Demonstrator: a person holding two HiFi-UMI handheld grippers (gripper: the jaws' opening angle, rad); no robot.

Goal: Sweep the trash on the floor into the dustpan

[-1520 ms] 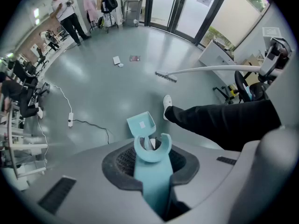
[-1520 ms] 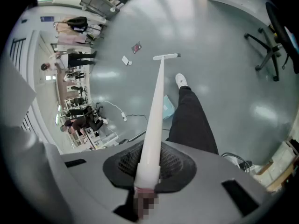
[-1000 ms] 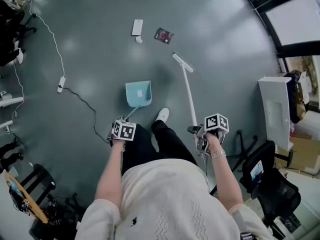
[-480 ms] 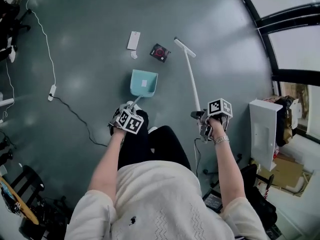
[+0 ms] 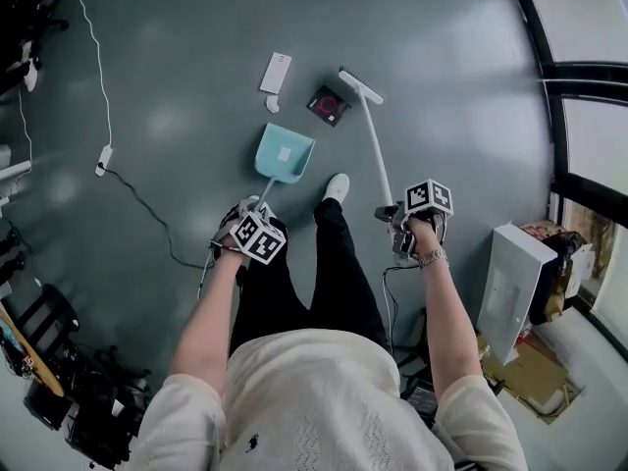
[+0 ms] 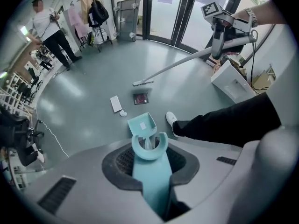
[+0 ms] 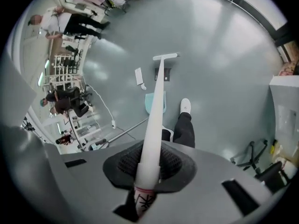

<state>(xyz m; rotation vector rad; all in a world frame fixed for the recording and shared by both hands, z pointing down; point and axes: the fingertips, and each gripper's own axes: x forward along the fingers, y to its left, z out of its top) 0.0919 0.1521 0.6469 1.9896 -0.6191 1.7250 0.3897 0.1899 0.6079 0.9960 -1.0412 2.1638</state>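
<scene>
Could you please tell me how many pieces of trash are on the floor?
3. A flat white card lies beyond the dustpan; a small crumpled scrap sits beside the card; a dark packet lies beside the broom. Smaller bits may escape notice.

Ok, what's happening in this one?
A person is sweeping a grey floor. The left gripper is shut on the handle of the teal dustpan, the right gripper on the white broom. The broom head sits beside a dark wrapper; a white card and a small scrap lie just beyond the dustpan's mouth.
</scene>
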